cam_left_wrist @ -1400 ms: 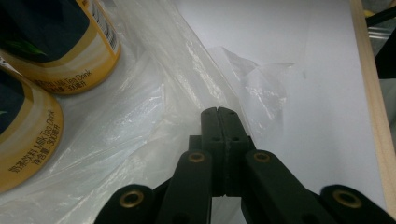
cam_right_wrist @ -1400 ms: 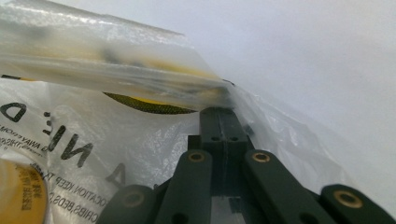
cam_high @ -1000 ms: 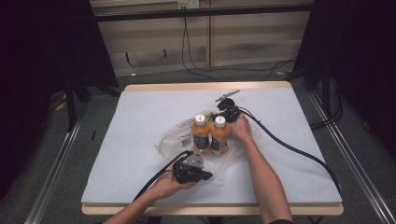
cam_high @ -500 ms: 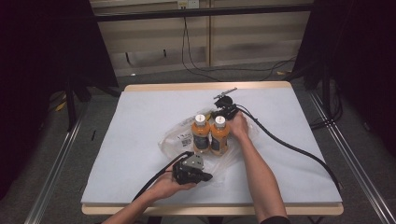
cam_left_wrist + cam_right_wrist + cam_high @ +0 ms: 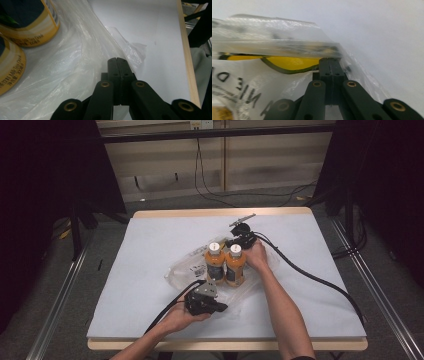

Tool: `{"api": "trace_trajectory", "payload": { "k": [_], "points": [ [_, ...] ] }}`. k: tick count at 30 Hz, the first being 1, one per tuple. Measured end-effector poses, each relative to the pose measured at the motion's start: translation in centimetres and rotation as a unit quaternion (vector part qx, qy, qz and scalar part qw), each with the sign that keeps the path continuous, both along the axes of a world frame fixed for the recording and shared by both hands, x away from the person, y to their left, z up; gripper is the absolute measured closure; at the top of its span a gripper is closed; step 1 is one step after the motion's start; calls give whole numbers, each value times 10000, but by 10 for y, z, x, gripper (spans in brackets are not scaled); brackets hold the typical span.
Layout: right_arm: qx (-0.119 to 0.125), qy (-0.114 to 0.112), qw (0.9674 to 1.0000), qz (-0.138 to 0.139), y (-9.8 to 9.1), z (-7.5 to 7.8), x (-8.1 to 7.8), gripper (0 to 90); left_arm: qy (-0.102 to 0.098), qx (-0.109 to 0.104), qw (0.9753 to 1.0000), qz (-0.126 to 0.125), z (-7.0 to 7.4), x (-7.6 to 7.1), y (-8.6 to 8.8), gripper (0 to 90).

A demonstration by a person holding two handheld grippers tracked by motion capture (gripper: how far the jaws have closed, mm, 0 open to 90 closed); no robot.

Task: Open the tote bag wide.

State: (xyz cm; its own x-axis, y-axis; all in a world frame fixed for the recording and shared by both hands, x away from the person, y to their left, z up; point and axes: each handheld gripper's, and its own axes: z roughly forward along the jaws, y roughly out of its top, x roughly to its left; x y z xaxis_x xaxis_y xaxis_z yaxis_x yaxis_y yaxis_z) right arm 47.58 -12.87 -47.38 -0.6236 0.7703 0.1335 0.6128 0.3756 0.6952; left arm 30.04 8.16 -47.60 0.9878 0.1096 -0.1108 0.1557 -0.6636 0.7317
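Two orange drink bottles with white caps, one [image 5: 216,264] beside the other [image 5: 235,267], stand upright on a clear plastic bag [image 5: 187,268] in the middle of the white table. My left gripper [image 5: 221,308] lies low at the bag's near edge, jaws shut on a fold of the plastic [image 5: 75,57]; the bottles' bases [image 5: 27,22] are to its left. My right gripper [image 5: 233,243] is just behind the bottles, jaws shut on the bag's upper rim [image 5: 274,32], with a yellow bottle label [image 5: 287,62] seen through the film.
A thick black cable [image 5: 310,275] trails from the right gripper across the table's right side. The wooden table edge [image 5: 225,343] runs along the front, and another stretch of edge [image 5: 186,50] shows in the left gripper view. Dark curtains flank the table.
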Motion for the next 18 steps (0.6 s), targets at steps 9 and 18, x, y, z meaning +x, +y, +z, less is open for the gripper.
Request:
{"api": "trace_trajectory", "payload": {
  "k": [9,18],
  "points": [
    [211,-147,9996,73,-14,23,-14,900,-9,-269,9990,356,9,5,6,900],
    [452,-413,9980,162,-30,43,-35,900,-146,-517,9975,449,22,9,14,900]
  ]
}}
